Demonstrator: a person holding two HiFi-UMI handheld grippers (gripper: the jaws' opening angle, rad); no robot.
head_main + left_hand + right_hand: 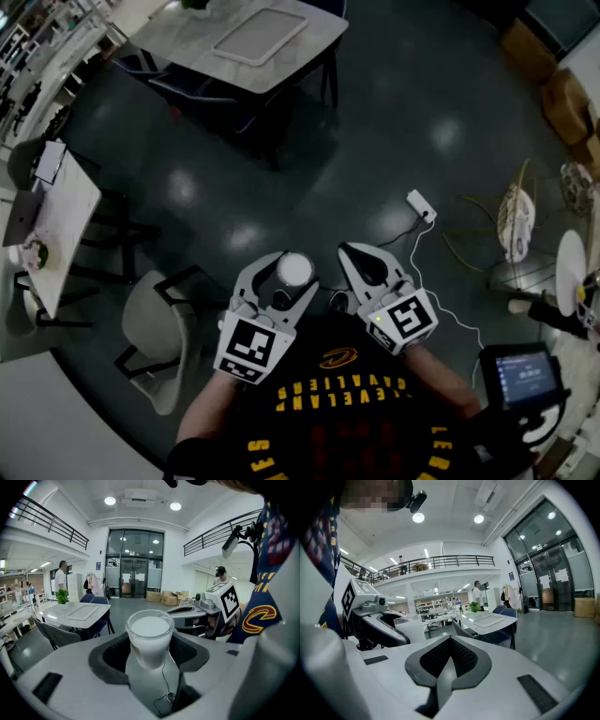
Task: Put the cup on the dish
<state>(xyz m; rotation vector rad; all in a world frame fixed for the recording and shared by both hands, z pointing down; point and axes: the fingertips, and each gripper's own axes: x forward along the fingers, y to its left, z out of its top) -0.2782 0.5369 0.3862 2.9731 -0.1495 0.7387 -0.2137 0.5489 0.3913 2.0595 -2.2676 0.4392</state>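
White desk [58,202]: left edge of the head view; the small things on it are too dim to name.
Grey chair [155,349]: lower left, on the dark glossy floor [375,122], just left of the person's arm.
Table [183,42]: top of the frame, left of centre; a flat pale tray [260,35] lies on it.
Left gripper [289,275]: lower centre, jaws spread wide and clamped on the cup's sides. In the left gripper view its dark pads [110,658] hug the cup on both sides.
Cup [294,269]: white, gripped between the left gripper's jaws and held in the air over the floor, in front of the person's chest. In the left gripper view the cup [150,637] sits at centre with its rim toward the camera.
Right gripper [355,255]: just right of the left gripper and apart from it. In the right gripper view the right gripper [449,644] has its jaws pressed tight together with nothing between them.
Jersey [347,412]: dark with yellow lettering, bottom centre.
Power strip [421,204]: white, on the floor right of centre, with a thin cable trailing down from it.
Round disc [569,267]: white, at the right edge, well apart from the cup; I cannot tell whether it is the dish.
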